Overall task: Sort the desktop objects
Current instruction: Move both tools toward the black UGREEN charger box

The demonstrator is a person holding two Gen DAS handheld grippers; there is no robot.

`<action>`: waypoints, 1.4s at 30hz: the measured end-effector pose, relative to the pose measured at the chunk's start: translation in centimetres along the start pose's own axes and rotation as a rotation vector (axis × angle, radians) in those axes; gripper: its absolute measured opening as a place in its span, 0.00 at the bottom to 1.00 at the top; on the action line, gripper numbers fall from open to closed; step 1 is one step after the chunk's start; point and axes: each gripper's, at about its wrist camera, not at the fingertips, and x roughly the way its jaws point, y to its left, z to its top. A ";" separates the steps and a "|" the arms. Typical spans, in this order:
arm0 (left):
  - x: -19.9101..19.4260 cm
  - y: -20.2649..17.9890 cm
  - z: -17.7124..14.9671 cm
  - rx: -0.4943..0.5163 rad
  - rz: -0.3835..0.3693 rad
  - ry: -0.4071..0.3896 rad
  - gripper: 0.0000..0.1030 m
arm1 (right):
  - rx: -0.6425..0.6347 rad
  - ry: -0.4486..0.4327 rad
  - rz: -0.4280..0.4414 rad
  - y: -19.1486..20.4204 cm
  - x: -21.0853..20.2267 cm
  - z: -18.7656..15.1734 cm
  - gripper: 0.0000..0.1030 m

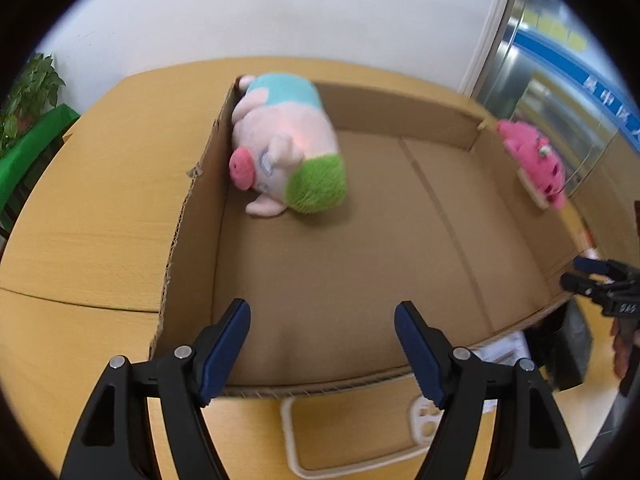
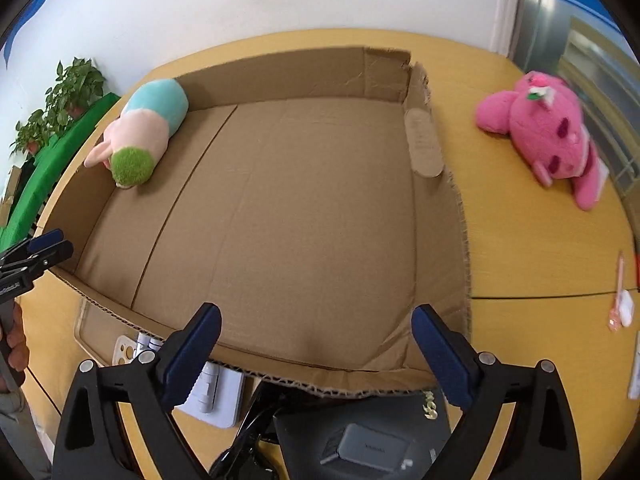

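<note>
A shallow open cardboard box (image 1: 192,216) (image 2: 448,216) lies on the wooden table. A pastel plush pig (image 1: 284,148) (image 2: 144,132) with a blue, pink and green body lies in the box's far left corner. A pink plush toy (image 1: 536,160) (image 2: 548,136) lies on the table outside the box's right wall. My left gripper (image 1: 322,344) is open and empty above the box's near edge. It also shows at the left edge of the right wrist view (image 2: 48,246). My right gripper (image 2: 316,344) is open and empty above the near edge. It shows at the right in the left wrist view (image 1: 580,272).
A clear phone case (image 1: 352,436) (image 2: 120,344) lies on the table before the box. A white packet (image 2: 212,392), a black pouch (image 2: 360,436) with a grey device, and black glasses (image 2: 248,436) lie near the front. A small pink item (image 2: 620,300) lies at right. Potted plants (image 2: 60,100) stand at left.
</note>
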 end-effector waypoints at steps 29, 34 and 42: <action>-10.1 -10.3 -6.9 0.101 -0.123 -0.294 0.92 | -0.095 -0.402 -0.032 -1.7 -13.0 -13.9 1.00; -8.6 -11.9 -8.6 0.134 -0.192 -0.233 0.92 | -0.018 -0.209 0.019 -6.2 -8.3 -17.1 1.00; -6.2 -14.9 -9.7 0.163 -0.313 -0.138 0.92 | -0.139 -0.184 0.019 -4.2 -4.2 -15.6 1.00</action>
